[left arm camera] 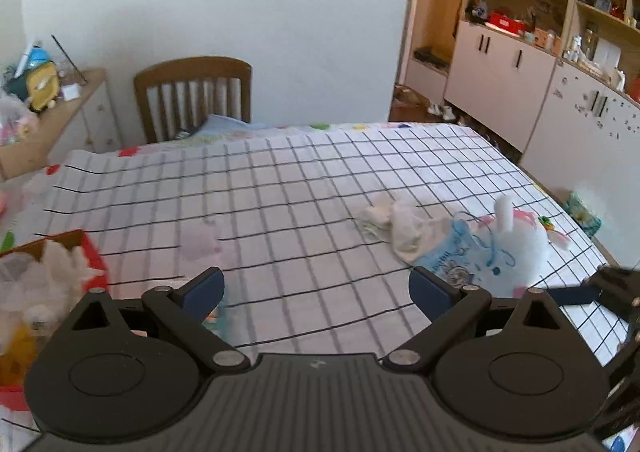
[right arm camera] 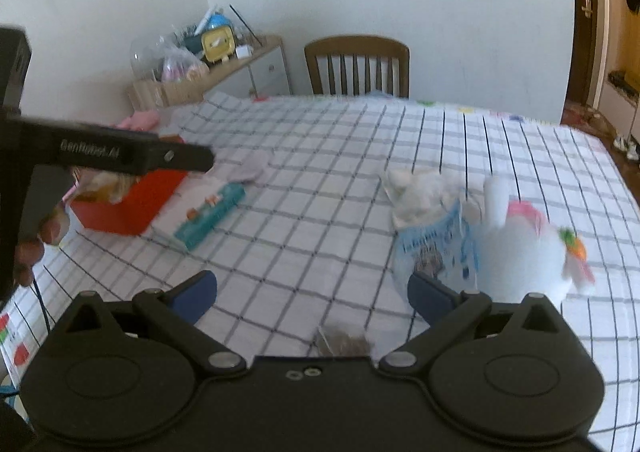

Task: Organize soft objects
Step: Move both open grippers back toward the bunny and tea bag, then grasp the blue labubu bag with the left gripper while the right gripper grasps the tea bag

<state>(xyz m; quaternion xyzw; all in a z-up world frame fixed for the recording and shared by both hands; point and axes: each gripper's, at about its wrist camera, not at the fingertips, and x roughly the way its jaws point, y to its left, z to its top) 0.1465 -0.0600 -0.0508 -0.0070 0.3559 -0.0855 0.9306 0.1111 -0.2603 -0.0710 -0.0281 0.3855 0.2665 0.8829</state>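
On the checked tablecloth (left arm camera: 280, 179), a white plush bunny (left arm camera: 520, 240) lies at the right, against a blue-and-white pouch (left arm camera: 456, 256) and crumpled white cloth (left arm camera: 396, 219). A red box (left arm camera: 94, 260) at the left holds fluffy toys. My left gripper (left arm camera: 316, 288) is open and empty over the cloth between them. My right gripper (right arm camera: 312, 292) is also open and empty, its right finger just short of the pouch (right arm camera: 436, 244) and bunny (right arm camera: 528, 248). A pale lilac cloth (right arm camera: 250, 167) and a teal packet (right arm camera: 212, 211) lie by the red box (right arm camera: 132, 203).
A wooden chair (left arm camera: 192, 95) stands at the table's far side. A cluttered side cabinet (left arm camera: 48, 107) is at the left and wall cupboards (left arm camera: 500, 67) at the right. A grey furry thing (right arm camera: 344, 344) lies just under my right gripper. A hand (right arm camera: 28, 248) holds the left gripper (right arm camera: 200, 161).
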